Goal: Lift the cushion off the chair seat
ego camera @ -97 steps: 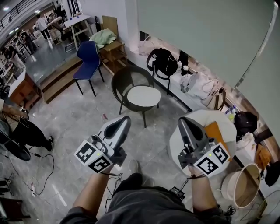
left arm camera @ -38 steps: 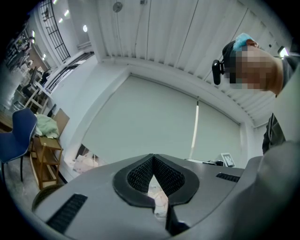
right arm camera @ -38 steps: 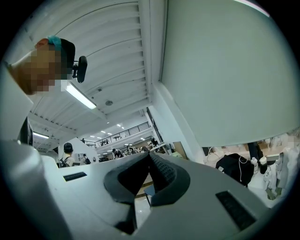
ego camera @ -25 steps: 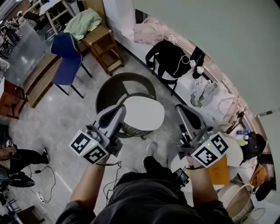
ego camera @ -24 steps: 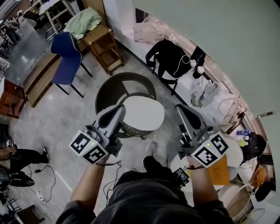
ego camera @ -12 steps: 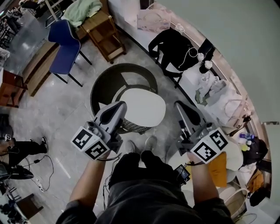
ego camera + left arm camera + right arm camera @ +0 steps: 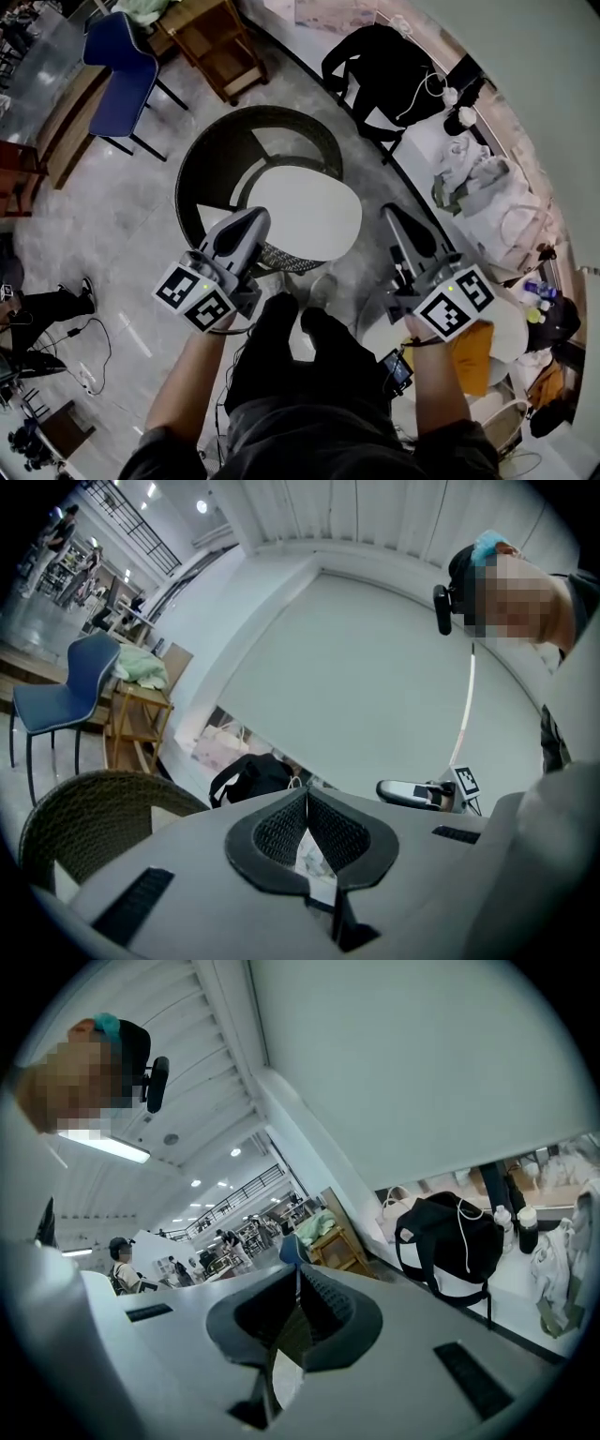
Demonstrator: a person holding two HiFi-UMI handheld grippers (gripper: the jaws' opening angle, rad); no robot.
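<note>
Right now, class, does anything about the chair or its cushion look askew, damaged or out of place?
Nothing stands out. The white cushion lies flat on the seat of the wicker chair, with no visible damage. The left gripper and right gripper are shut and empty.

White cushion (image 7: 305, 211), dark brown woven chair (image 7: 202, 161), blue chair (image 7: 117, 77), black bag (image 7: 394, 58), grey floor (image 7: 112, 220)

Left gripper (image 7: 252, 217): grey tapered shell, black ribbed fingers (image 7: 279, 829).
Right gripper (image 7: 390, 213): matching grey shell.
Marker cubes (image 7: 195, 298): white faces, black square patterns, small green light.
Legs: dark trousers (image 7: 309, 366).
Arms: no sleeves over the forearms.
Head: black camera (image 7: 441, 609), teal cap (image 7: 489, 544).
</note>
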